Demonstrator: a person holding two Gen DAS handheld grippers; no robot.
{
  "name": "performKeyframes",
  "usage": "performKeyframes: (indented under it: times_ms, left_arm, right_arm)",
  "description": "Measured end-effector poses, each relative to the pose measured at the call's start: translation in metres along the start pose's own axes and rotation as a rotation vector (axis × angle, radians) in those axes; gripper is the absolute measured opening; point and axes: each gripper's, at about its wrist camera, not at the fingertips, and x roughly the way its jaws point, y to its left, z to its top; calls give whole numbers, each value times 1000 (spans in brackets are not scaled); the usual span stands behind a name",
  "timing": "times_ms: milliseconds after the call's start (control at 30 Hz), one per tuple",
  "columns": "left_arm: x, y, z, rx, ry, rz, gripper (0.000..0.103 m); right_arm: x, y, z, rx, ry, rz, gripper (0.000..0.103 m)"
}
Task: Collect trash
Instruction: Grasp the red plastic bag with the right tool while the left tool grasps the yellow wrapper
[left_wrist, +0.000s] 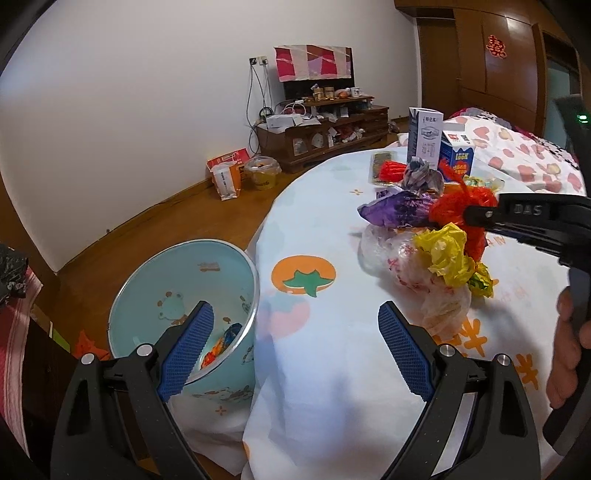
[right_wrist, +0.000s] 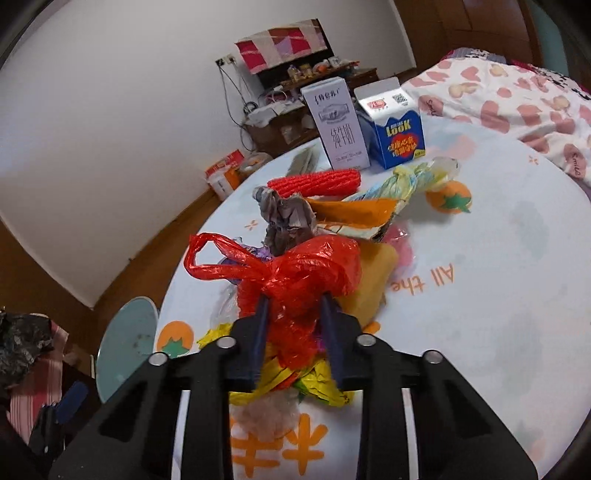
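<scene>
The right claw (right_wrist: 293, 306) pinches the red plastic bag (right_wrist: 306, 273) in the desk (right_wrist: 498, 295) trash pile, while the left claw (left_wrist: 295, 332) hangs spread beside the blue bin (left_wrist: 147, 280).

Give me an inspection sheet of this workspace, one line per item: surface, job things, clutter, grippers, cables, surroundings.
Surface: round table under a fruit-print cloth.
Job's things: red plastic bag, yellow wrapper, purple wrapper and clear bag piled together; pale blue bin beside the table, some trash inside.
Clutter: white milk carton and blue carton, both upright.
Grippers: right gripper shut on the red plastic bag; left gripper open, empty.
Cables: wires hanging from a wall socket.
Surroundings: TV cabinet, bed, wardrobe.
</scene>
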Motion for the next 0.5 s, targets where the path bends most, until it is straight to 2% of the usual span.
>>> performKeyframes:
  times_ms: [133, 233, 300, 400, 500]
  left_arm:
    - [1, -4, 2, 8, -8, -15, 89]
    - [0, -10, 7, 11, -26, -34, 89]
    - [1, -17, 11, 19, -37, -55, 89]
    - [5, -31, 20, 23, -52, -105, 89]
    - [10, -50, 30, 42, -71, -133, 86]
  right_arm:
    - [-31, -7, 1, -10, -71, -2, 24]
    - [-60, -19, 2, -35, -147, -37, 24]
    - [-71, -26, 0, -67, -178, -97, 24]
    - [-69, -37, -8, -122, -176, -257, 24]
    - [-59, -55, -18, -93, -146, -293, 24]
